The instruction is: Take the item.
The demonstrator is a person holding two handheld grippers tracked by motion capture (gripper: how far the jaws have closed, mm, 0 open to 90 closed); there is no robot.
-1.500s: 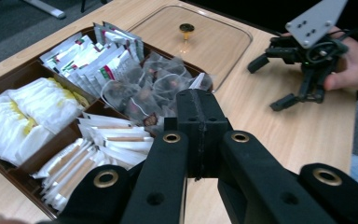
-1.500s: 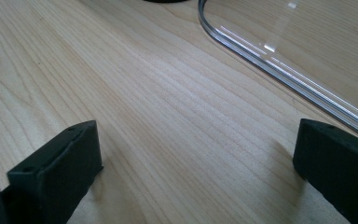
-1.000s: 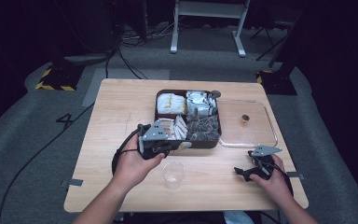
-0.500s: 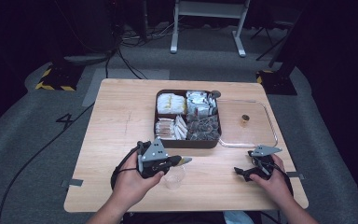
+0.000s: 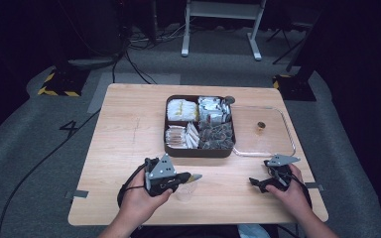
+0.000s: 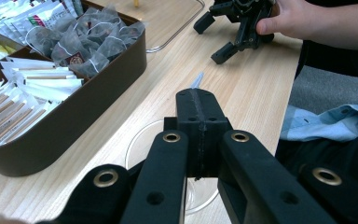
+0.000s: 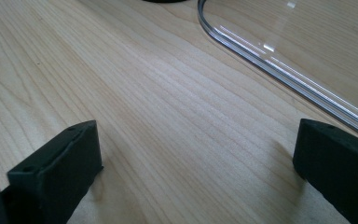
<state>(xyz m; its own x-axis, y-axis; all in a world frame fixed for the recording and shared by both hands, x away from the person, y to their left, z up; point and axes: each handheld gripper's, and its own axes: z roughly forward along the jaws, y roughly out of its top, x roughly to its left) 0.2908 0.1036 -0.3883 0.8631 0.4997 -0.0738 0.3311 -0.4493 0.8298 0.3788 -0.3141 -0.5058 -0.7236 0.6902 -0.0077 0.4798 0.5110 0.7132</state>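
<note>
- Pinching a small packet (image 6: 196, 80) between my left gripper (image 5: 194, 176) jaws, I hold it over the clear cup (image 5: 185, 191) near the tabletop's (image 5: 129, 144) front edge; only a pale tip pokes out past the closed jaws, presumably so the contents can go into the cup.
- Resting by the front right corner, my right gripper (image 5: 256, 183) sits with its jaws spread wide and nothing between them, bare wood under them. I judge it is parked out of the way, ready to steady something.
- Beyond it lies a clear lid (image 5: 273, 139), flat along the right edge, set beside the brown box (image 5: 198, 149) so the compartments stay reachable.
- Farther back, mid-table, the box holds tea bags (image 6: 93, 42), paper sticks (image 6: 23, 93) and other sachets, each sort in its own section.
</note>
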